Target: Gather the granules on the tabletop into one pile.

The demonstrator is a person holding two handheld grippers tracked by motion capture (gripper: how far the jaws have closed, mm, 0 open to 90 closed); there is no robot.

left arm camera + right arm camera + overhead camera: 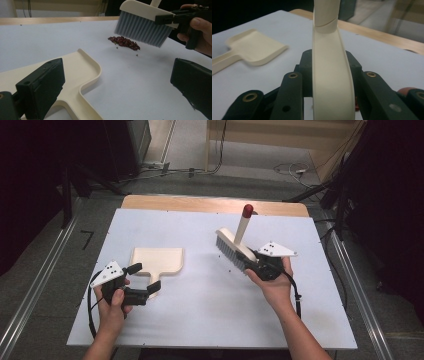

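- High view shows the right claw (253, 259) clamped on the brush (234, 246), gripping its cream back, with the bristles lifted above the tabletop (210, 315).
- Left gripper view shows the little heap of red beans (124, 42) lying unswept on the white surface, just under the raised bristles; no bean is in the dustpan (82, 70).
- The dustpan lies flat, and the left claw (136, 281) sits at its handle with jaws wide, one either side of it, not pressing.
- Judged from this, sweeping is barely begun: gripping the pan, bringing it to the beans and brushing them in all remain.
- Bare white surface lies between pan and heap, so the route is clear.
- The beans sit well inside every edge; the far wooden edge is the closest one.
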